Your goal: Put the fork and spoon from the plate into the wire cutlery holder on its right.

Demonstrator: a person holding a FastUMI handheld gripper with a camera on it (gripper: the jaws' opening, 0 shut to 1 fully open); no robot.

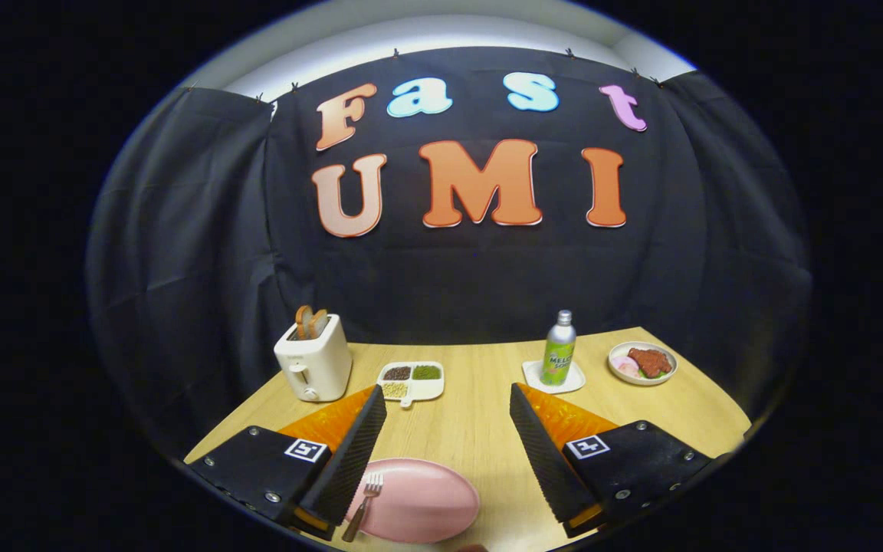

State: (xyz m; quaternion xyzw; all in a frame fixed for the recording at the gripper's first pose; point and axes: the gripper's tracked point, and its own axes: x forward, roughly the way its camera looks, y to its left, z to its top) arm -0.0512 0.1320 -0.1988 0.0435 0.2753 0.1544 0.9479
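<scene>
Light falls from above me, even and fairly bright on the wooden table [472, 414], while the black cloth wall [472, 276] soaks it up and stays dim, its folds barely showing. A pale strip of ceiling [441, 31] over the cloth is nearly blown out. Shadows are soft and short; the pink plate [426, 502] carries a mild sheen, no hard glare. My gripper [448, 429], fingers spread apart, looks sharp. The fisheye bends the table's far edge and smears detail toward the rim.

A light wooden surface [480, 418] meets a black draped cloth wall [204, 253] at twelve o'clock; above it, seemingly, a pale lit ceiling strip [441, 34].
</scene>
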